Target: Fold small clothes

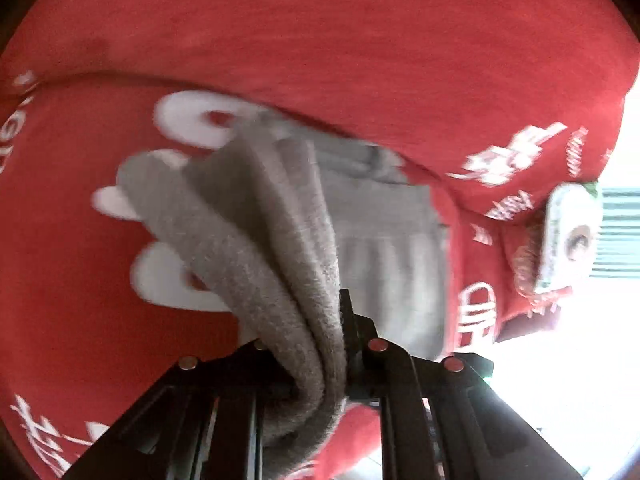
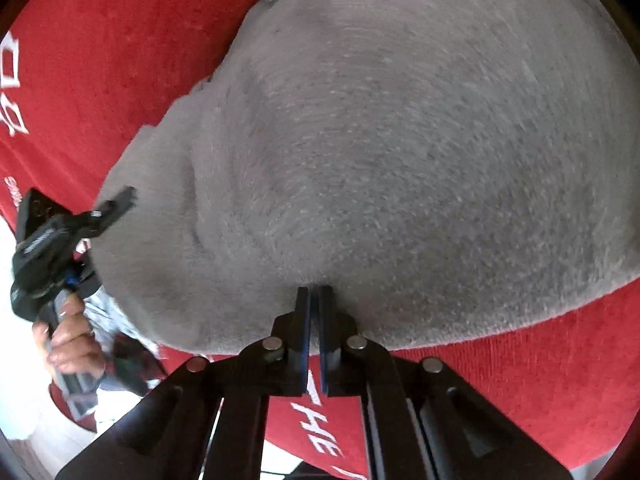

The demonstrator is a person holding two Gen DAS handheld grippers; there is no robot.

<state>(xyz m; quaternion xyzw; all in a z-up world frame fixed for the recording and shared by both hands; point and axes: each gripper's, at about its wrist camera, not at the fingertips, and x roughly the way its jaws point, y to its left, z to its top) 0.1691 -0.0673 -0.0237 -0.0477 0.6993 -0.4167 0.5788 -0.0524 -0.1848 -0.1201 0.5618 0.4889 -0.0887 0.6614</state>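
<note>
Pinching a bunched fold of fuzzy grey garment (image 1: 280, 264) in the left hand-held gripper (image 1: 320, 364); clamping the same fleecy cloth's edge in the right hand-held gripper (image 2: 315, 292), draping over a red printed fabric (image 1: 320, 32).

Bright daylight, blown-out glare at edges, motion blur, fisheye distortion

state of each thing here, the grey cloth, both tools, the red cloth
grey garment: held at two edges, bunched at the left grip
left tool: shut on thick grey folds
right tool: shut on the grey edge
red printed cloth: spread under the garment
</note>
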